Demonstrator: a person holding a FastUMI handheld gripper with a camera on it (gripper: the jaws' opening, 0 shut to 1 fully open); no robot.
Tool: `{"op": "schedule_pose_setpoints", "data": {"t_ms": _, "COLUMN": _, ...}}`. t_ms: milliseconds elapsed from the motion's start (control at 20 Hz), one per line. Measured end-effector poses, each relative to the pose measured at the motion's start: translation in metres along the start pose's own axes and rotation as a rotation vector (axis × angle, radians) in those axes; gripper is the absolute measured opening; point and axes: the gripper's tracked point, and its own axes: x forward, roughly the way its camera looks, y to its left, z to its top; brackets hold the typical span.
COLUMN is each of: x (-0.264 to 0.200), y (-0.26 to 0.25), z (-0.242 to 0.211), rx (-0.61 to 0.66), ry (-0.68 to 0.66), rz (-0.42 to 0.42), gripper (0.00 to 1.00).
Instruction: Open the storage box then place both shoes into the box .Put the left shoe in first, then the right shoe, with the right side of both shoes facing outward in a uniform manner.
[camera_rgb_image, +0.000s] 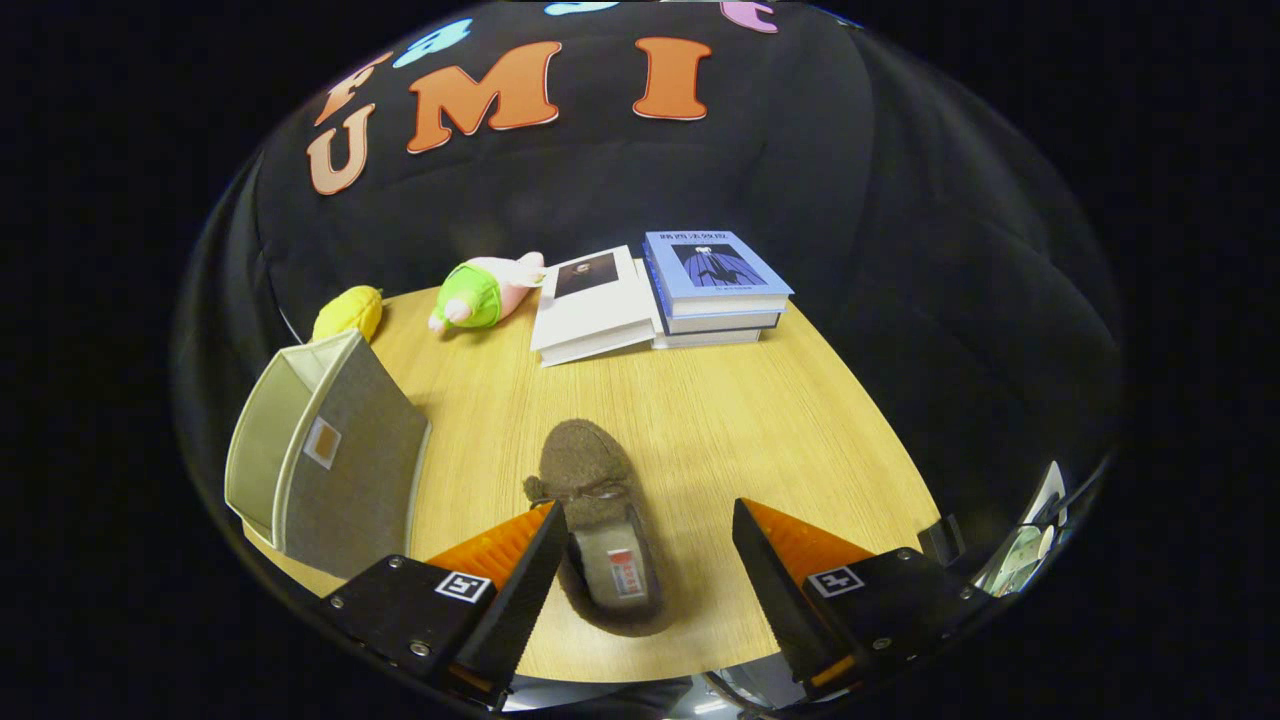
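One shoe (598, 520) sits on the wooden table (720, 420), a brown fuzzy slipper with a small bow across the vamp. It lies between the fingers of the gripper (650, 545), closer to the left finger, whose tip overlaps its side in this view; whether that finger actually touches it I cannot tell. The right finger stands clear of it with bare table between. The jaws are spread wide and grip nothing. The shoe's long axis runs straight ahead along the fingers, toe pointing away towards the books, heel opening and insole nearest the gripper. So the squeeze, by my reading, would come across its width, and the gripper needs a slight shift left to centre it.

Off to the left, just beyond the left finger, the storage box (325, 460) stands on the table near its edge, a grey fabric box with its opening turned away to the left and its lid looking already up.

Count them: one shoe, one box. Farther back, three books (660, 290), one white beside a stack of two; then two soft toys, a green and pink one (485, 292) and a yellow one (348, 312).
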Motion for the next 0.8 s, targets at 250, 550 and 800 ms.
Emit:
{"op": "schedule_pose_setpoints", "data": {"t_ms": 250, "x": 0.018, "y": -0.01, "z": -0.031, "rx": 0.009, "ry": 0.066, "rz": -0.015, "gripper": 0.95}}
{"op": "schedule_pose_setpoints", "data": {"t_ms": 550, "x": 0.042, "y": -0.009, "z": -0.057, "rx": 0.04, "ry": 0.126, "rz": -0.016, "gripper": 0.79}}
{"op": "schedule_pose_setpoints", "data": {"t_ms": 800, "x": 0.062, "y": 0.006, "z": -0.062, "rx": 0.093, "ry": 0.162, "rz": 0.016, "gripper": 0.55}}
